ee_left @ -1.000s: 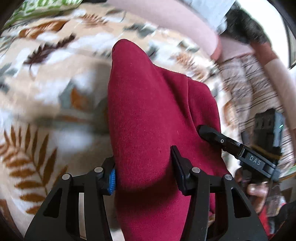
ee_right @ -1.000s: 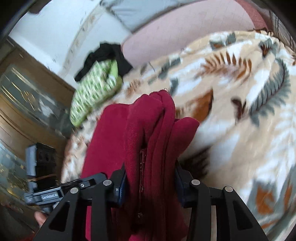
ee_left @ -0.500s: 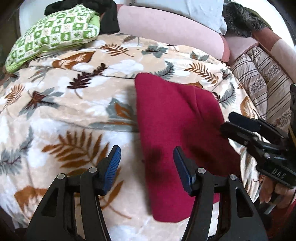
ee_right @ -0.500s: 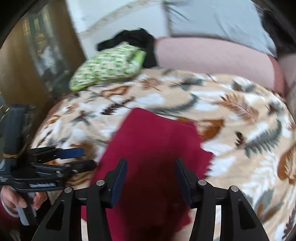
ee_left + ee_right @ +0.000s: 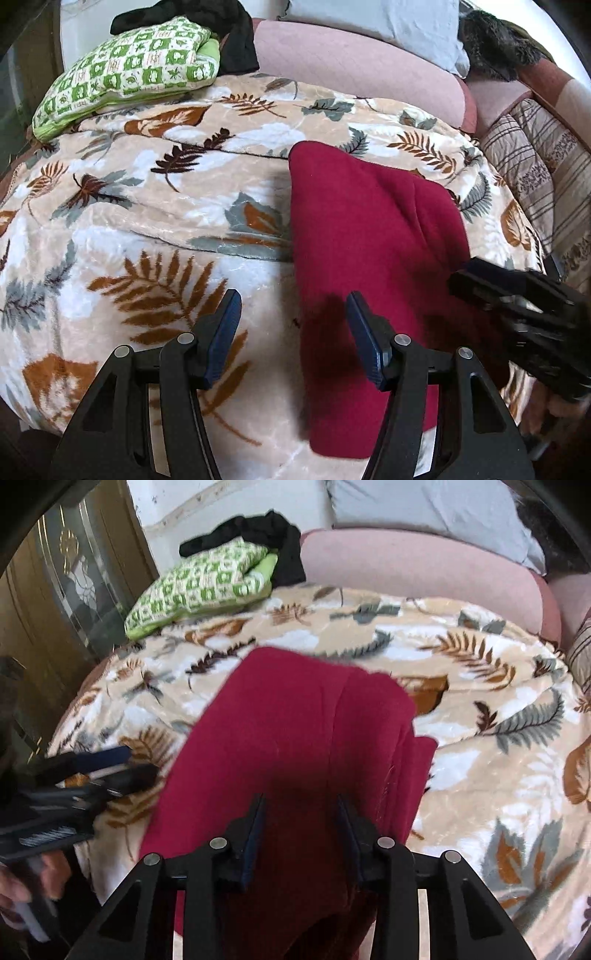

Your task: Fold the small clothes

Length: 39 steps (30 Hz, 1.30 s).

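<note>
A dark red folded garment (image 5: 373, 236) lies flat on a leaf-patterned blanket (image 5: 147, 221); it also shows in the right wrist view (image 5: 291, 746). My left gripper (image 5: 293, 314) is open and empty, held above the garment's left edge near its front end. My right gripper (image 5: 300, 808) is open and empty above the garment's near end. The right gripper shows at the right edge of the left wrist view (image 5: 517, 306), and the left gripper at the left of the right wrist view (image 5: 85, 771).
A green checked cushion (image 5: 125, 70) and a black cloth (image 5: 229, 33) lie at the back left. A pink bolster (image 5: 354, 70) and a grey pillow (image 5: 373, 18) run along the back. A striped cover (image 5: 539, 162) is at the right. A wooden cabinet (image 5: 55, 609) stands left.
Both grippers have let go of the red garment and pulled back and up. The garment, lifted and bunched before, now lies flat and folded on the blanket.
</note>
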Each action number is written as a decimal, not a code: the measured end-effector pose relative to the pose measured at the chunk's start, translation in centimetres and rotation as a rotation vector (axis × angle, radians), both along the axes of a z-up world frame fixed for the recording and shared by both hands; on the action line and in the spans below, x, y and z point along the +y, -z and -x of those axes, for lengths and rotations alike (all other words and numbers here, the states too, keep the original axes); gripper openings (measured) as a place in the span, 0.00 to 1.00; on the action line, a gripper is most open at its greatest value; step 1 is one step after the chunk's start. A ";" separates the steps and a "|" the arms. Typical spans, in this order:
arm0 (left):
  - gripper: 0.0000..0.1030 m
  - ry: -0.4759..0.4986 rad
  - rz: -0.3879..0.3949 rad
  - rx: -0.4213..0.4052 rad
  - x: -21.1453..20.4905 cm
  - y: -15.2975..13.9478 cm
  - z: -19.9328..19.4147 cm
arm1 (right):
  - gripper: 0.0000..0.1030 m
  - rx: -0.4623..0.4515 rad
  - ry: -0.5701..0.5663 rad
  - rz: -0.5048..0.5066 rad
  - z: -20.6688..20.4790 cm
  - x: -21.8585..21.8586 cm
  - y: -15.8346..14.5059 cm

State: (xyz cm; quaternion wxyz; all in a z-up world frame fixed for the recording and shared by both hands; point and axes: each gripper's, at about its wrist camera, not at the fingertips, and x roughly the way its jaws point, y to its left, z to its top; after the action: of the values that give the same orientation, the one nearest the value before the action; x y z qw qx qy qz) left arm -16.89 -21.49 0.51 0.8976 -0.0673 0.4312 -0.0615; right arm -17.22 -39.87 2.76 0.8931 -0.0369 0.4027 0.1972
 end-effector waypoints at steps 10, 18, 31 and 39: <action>0.57 -0.023 0.012 -0.022 -1.4 0.6 -3.0 | 0.39 -0.049 0.096 0.002 -2.8 -1.6 -1.2; 0.57 -0.001 -0.012 -0.033 -2.6 0.7 -4.0 | 0.39 0.033 0.135 0.057 -5.6 -2.7 2.1; 0.57 0.005 -0.020 -0.038 -2.8 0.8 -4.2 | 0.39 0.000 -0.046 -0.018 -1.0 -0.2 -0.8; 0.57 0.025 -0.016 -0.042 -2.8 1.1 -4.2 | 0.23 0.020 -0.012 0.051 -0.8 -2.5 2.1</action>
State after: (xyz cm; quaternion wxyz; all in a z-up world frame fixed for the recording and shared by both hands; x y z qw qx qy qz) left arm -12.68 -24.29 -0.56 0.9062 -0.0535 0.4135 -0.0708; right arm -16.39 -42.32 0.65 0.8866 -0.0602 0.4162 0.1927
